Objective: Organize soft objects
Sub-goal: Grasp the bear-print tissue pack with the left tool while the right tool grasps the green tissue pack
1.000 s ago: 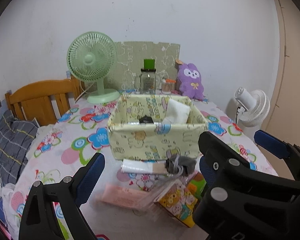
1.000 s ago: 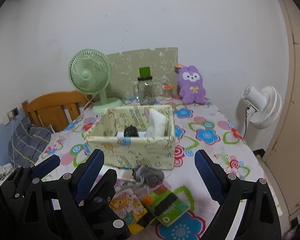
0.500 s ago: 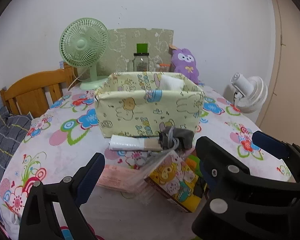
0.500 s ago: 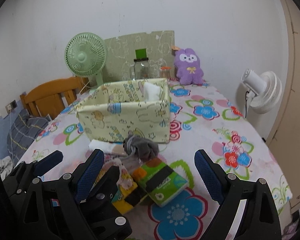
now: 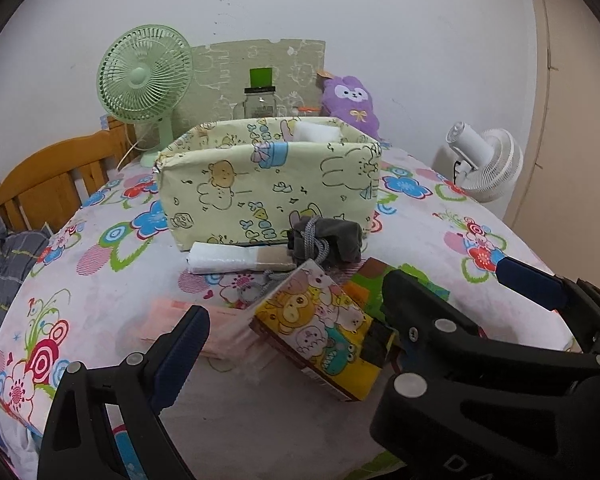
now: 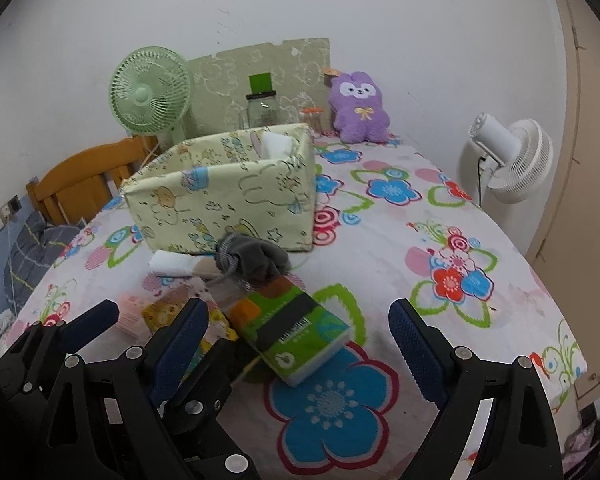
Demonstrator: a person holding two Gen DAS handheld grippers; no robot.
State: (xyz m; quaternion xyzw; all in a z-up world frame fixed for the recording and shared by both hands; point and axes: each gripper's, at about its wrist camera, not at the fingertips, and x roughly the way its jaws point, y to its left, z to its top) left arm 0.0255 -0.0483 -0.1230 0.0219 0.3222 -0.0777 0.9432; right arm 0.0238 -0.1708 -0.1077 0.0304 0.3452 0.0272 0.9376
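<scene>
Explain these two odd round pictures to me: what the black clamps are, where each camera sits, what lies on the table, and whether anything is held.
No robot here: a person carries a hand-held gripper in each hand, each with a fisheye camera looking along its blue-padded fingers. One picture is from the left gripper, the other from the right gripper. Both are open and hold nothing. On the flowered table stands a fabric box. In front of it lie a grey pouch, a white roll, a cartoon pack, a green tissue pack and a pink pack. Behind are a green fan, a jar and a purple plush.
</scene>
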